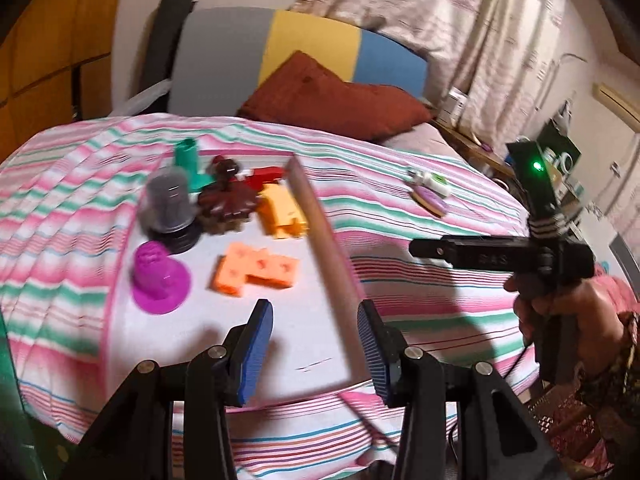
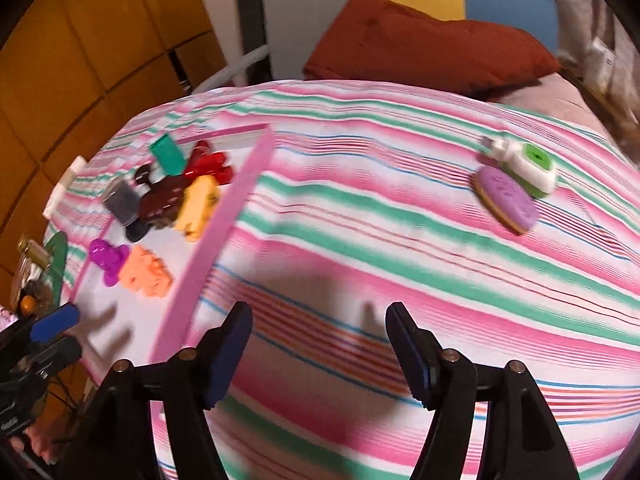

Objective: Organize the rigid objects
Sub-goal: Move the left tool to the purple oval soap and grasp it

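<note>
Distance favours the right gripper [image 2: 318,354]: purple cookie [image 2: 507,201] lies ahead-right of it on the bed, long axis slanting, outside the tray [image 2: 224,216]; both grippers gape empty.

Warm indoor light is falling from above, casting soft gripper shadows onto the striped bedsheet [image 2: 400,240]. Motion blur is smearing the toys and stripes in both views. Fisheye distortion is bending and darkening the edges.

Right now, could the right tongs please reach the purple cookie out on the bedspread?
Probably yes: the right tongs are open and empty, and only bare striped bedspread lies between them and the purple cookie.
</note>
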Demonstrator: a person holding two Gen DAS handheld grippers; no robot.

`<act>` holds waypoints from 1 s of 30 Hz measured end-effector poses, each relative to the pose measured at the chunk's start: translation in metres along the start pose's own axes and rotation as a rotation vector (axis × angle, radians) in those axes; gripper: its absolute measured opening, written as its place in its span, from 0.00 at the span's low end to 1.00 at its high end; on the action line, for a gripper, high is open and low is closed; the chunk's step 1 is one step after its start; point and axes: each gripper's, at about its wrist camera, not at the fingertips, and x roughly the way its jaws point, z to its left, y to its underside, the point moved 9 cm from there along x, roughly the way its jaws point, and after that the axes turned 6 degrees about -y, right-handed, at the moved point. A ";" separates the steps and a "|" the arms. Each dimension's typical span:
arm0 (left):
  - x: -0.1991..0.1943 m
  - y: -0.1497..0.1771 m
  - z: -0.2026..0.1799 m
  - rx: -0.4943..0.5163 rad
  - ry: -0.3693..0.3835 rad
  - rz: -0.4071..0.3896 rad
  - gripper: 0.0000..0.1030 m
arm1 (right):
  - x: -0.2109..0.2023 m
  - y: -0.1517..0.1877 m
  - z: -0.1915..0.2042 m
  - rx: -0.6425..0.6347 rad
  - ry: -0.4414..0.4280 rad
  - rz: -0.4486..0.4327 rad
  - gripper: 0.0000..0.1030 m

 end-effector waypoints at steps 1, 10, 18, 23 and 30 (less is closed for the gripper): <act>0.001 -0.001 -0.004 0.006 0.005 0.002 0.43 | -0.002 -0.001 -0.007 0.012 0.009 -0.002 0.68; 0.018 -0.028 -0.057 0.043 0.078 0.035 0.43 | -0.027 -0.011 -0.086 0.080 0.161 -0.038 0.68; 0.040 -0.050 -0.114 0.082 0.138 0.060 0.43 | -0.037 -0.005 -0.123 0.246 0.151 -0.049 0.68; 0.061 -0.060 -0.126 0.030 0.150 0.109 0.43 | -0.050 -0.007 -0.138 0.277 0.188 -0.069 0.73; 0.108 -0.089 -0.147 0.014 0.077 0.148 0.43 | -0.056 0.000 -0.162 0.355 0.243 -0.062 0.74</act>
